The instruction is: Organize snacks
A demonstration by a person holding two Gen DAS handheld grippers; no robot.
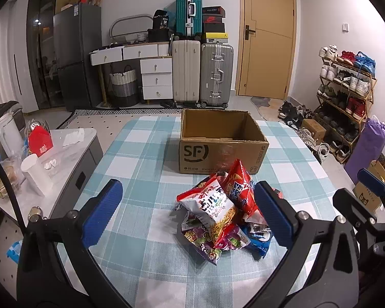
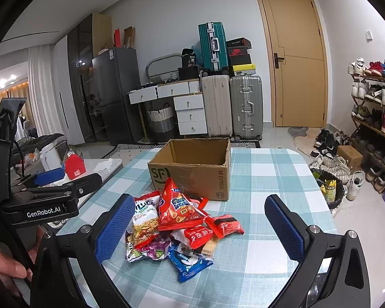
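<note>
Snack packets [image 1: 218,213] heaped on the checked bench [image 1: 141,159], SF carton [image 1: 222,141] at their 12 o'clock. Left gripper [image 1: 188,210] and right gripper [image 2: 196,228]: fingers spread wide, holding nothing.

Box [image 1: 219,151] floor hidden; lower snack packets [image 2: 151,250] buried.
</note>
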